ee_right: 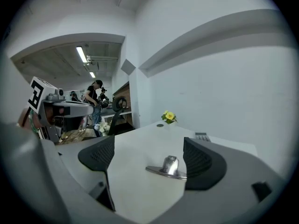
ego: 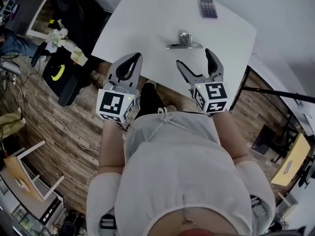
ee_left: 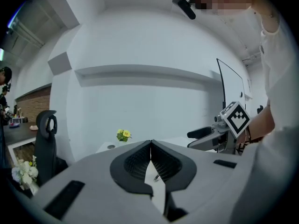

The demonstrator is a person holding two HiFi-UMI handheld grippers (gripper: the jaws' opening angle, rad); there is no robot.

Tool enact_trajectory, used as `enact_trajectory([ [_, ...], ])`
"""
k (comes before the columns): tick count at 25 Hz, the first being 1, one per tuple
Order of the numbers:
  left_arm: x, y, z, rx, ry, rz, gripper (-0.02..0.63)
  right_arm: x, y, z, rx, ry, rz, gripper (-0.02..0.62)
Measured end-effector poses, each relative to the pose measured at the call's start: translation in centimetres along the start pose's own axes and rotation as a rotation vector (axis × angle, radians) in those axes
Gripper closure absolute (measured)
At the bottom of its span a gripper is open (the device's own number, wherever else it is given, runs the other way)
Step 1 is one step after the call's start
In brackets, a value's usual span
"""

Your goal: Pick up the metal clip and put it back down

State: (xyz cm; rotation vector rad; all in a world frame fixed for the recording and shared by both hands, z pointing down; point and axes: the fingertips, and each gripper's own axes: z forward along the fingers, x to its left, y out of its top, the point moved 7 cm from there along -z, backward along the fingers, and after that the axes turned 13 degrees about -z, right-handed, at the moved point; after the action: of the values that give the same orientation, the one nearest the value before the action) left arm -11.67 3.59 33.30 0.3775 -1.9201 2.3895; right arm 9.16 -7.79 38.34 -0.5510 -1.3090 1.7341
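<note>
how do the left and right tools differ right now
The left tool has its jaws shut together; the right tool has its jaws wide apart. The right tool is lined up with the metal clip, which shows between its jaws in the right gripper view; the left tool sits off to the clip's left. Both are empty, held at the near edge of the white table, and neither touches the clip.

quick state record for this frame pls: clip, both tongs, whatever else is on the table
clip: metal clip lying on the table, untouched
left: left tongs shut, empty, over the table's near edge
right: right tongs open, clip just ahead, in line with the gap
other: calculator towards the far side
stage: pick-up not yet done
</note>
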Motion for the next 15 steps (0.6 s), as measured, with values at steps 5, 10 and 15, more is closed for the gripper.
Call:
enact_trajectory([
  [5, 3.1, 0.3, 4.9, 0.043, -0.107, -0.007, 0.588, -1.4, -2.0, 4.7, 0.098, -0.046, 0.054, 0.126],
  [10, 7.8, -0.1, 9.7, 0.08, -0.196, -0.023, 0.588, -2.3, -4.6, 10.3, 0.21, -0.098, 0.104, 0.126],
  [15, 11.2, -1.7, 13.9, 0.123, -0.264, -0.045, 0.588, -3.2, -8.5, 14.4, 0.351, -0.134, 0.16, 0.127],
])
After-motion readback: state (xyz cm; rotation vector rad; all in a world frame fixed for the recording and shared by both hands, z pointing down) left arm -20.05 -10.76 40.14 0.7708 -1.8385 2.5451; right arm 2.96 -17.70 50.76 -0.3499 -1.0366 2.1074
